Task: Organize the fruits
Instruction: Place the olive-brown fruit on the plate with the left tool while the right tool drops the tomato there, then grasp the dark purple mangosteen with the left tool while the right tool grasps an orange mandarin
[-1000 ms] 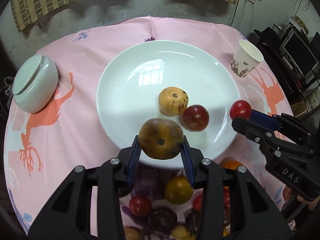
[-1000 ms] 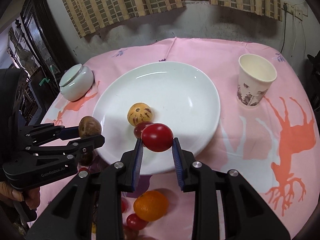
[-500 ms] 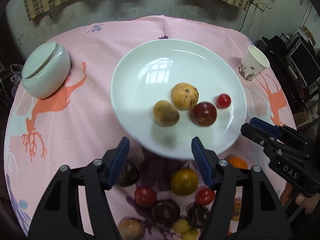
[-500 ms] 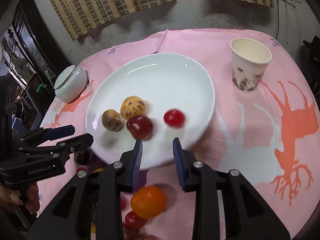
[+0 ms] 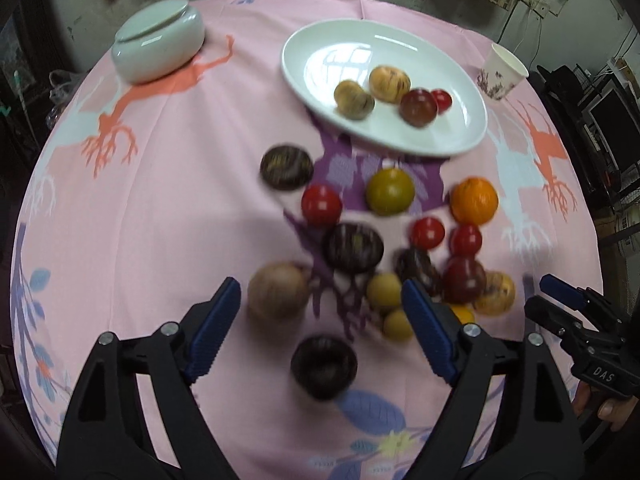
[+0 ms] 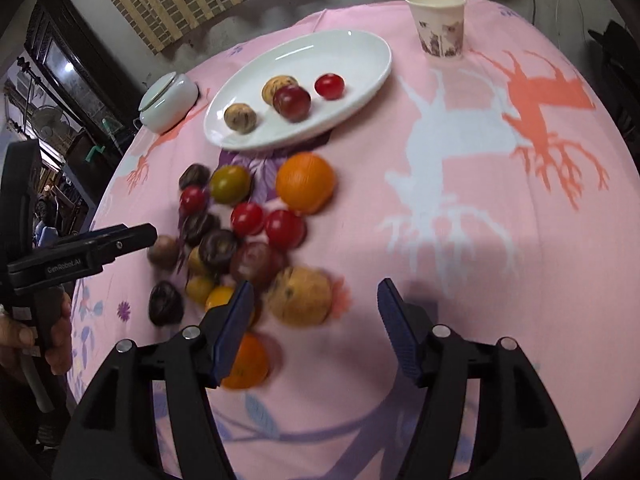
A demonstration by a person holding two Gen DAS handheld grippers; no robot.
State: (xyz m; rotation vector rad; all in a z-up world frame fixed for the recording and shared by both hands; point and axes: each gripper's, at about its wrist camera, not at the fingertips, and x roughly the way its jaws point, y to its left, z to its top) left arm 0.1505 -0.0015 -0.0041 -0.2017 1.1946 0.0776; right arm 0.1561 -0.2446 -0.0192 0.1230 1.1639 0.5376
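A white plate point(image 5: 460, 136) point(image 6: 360, 80) holds several fruits: a brown one point(image 5: 354, 100), a speckled yellow one point(image 5: 389, 83), a dark red one point(image 5: 418, 107) and a small red tomato point(image 6: 329, 85). Many loose fruits lie on the pink cloth in front of it, among them an orange point(image 5: 474, 201) point(image 6: 305, 183) and a brown fruit point(image 5: 278, 296). My left gripper point(image 5: 322, 332) is open and empty above the near fruits. My right gripper point(image 6: 316, 320) is open and empty, with a speckled yellow fruit point(image 6: 300, 296) just ahead between its fingers.
A white lidded bowl point(image 5: 158, 46) point(image 6: 168, 102) stands at the back left. A paper cup point(image 5: 500, 72) point(image 6: 438, 24) stands at the back right. The round table drops off at its edges; dark furniture surrounds it.
Both grippers have pulled back from the plate toward the loose fruit pile and opened wider. The brown fruit and the small tomato stay on the plate.
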